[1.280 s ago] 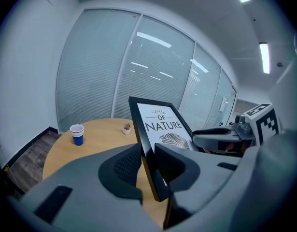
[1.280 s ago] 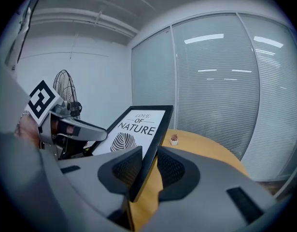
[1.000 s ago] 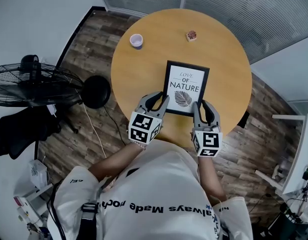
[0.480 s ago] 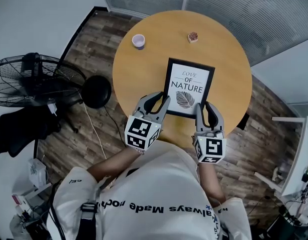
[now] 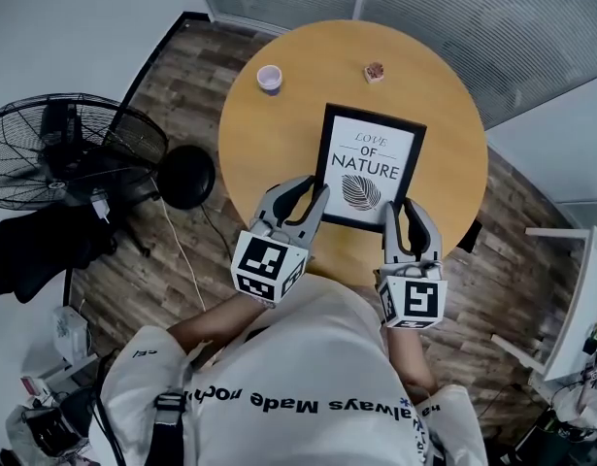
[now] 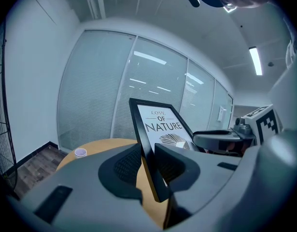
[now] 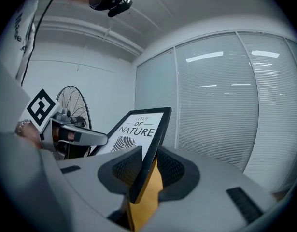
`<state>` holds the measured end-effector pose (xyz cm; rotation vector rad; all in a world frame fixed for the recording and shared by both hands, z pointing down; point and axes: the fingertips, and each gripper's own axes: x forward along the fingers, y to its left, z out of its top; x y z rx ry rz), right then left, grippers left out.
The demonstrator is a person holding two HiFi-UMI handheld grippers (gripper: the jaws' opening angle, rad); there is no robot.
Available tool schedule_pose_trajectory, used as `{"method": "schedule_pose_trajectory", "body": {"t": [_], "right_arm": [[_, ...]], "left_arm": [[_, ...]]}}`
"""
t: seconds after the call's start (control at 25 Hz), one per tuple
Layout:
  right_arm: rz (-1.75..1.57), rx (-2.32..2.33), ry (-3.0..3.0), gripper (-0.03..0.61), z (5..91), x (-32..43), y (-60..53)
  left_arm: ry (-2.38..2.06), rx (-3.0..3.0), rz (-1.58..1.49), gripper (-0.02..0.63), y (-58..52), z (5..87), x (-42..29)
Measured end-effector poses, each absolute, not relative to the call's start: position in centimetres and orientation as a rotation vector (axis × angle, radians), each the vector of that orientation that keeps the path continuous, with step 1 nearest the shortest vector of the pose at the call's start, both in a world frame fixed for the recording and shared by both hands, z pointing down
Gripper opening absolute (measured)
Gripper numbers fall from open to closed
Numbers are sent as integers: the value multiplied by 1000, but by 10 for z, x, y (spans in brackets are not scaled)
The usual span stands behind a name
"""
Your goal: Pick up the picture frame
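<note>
Holding black rectangular picture frame by near corners with left tool and right tool, over round wooden table.

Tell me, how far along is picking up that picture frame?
Gripping looks done: the left tongs and right tongs each pinch the near edge of the picture frame. In hand: the frame is tilted up, apparently clear of the table. Left: little, perhaps only raising it higher.
</note>
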<state>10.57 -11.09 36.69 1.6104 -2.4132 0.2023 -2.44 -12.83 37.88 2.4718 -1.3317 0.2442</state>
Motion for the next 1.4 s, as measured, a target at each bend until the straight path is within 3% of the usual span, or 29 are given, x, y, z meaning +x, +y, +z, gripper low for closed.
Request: {"method": "schedule_pose_trajectory", "body": {"t": [1.4], "right_arm": [[24, 1672, -2531, 110, 283, 94, -87]], "left_arm": [[-1393, 2605, 54, 98, -109, 297, -35]]}}
